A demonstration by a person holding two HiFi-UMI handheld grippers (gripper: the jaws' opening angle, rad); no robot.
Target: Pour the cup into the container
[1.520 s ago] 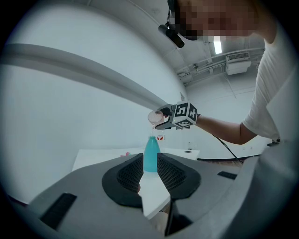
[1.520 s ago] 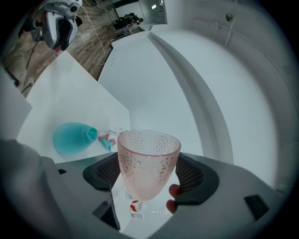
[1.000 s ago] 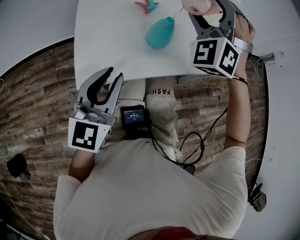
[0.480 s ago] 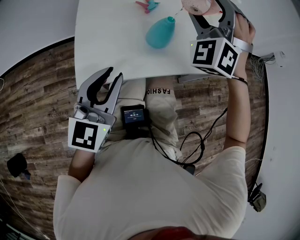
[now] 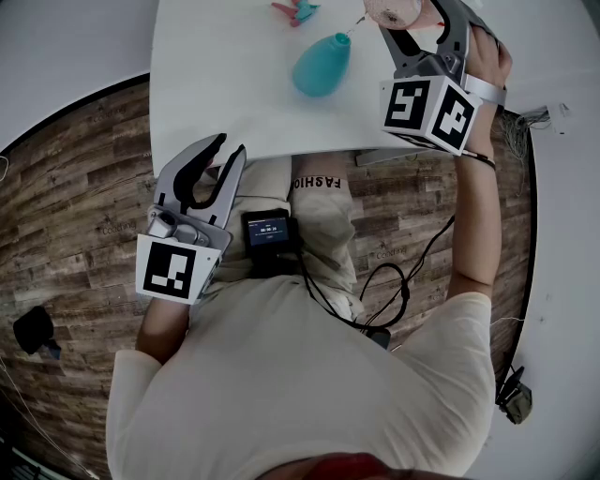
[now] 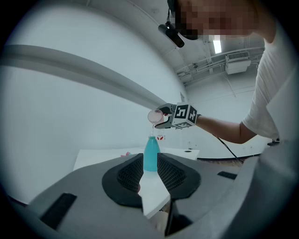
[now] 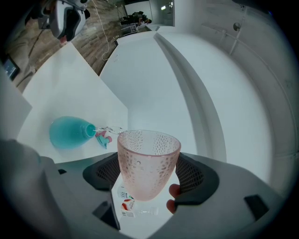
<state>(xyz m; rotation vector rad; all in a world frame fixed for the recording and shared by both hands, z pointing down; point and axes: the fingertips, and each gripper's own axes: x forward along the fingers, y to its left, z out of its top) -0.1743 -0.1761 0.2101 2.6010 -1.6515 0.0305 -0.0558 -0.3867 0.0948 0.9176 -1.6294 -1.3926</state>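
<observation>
Right claw (image 7: 149, 173) grips cup (image 7: 148, 156), cut off in head view

White table (image 5: 216, 84), set on a wood-plank floor (image 5: 75, 187). Upright toward the table's right side, a teal bottle (image 5: 321, 64) with a narrow open neck. Just beyond it, farther off, a small pink and teal clip (image 5: 295, 11). To the right of the teal bottle, a small clear bottle (image 7: 128, 205) with a red-and-white label.

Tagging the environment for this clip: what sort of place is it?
Probably a lab or studio room rather than a home: a plain white table on a wood-plank floor, a curved white wall, and exposed ceiling ducting.
</observation>
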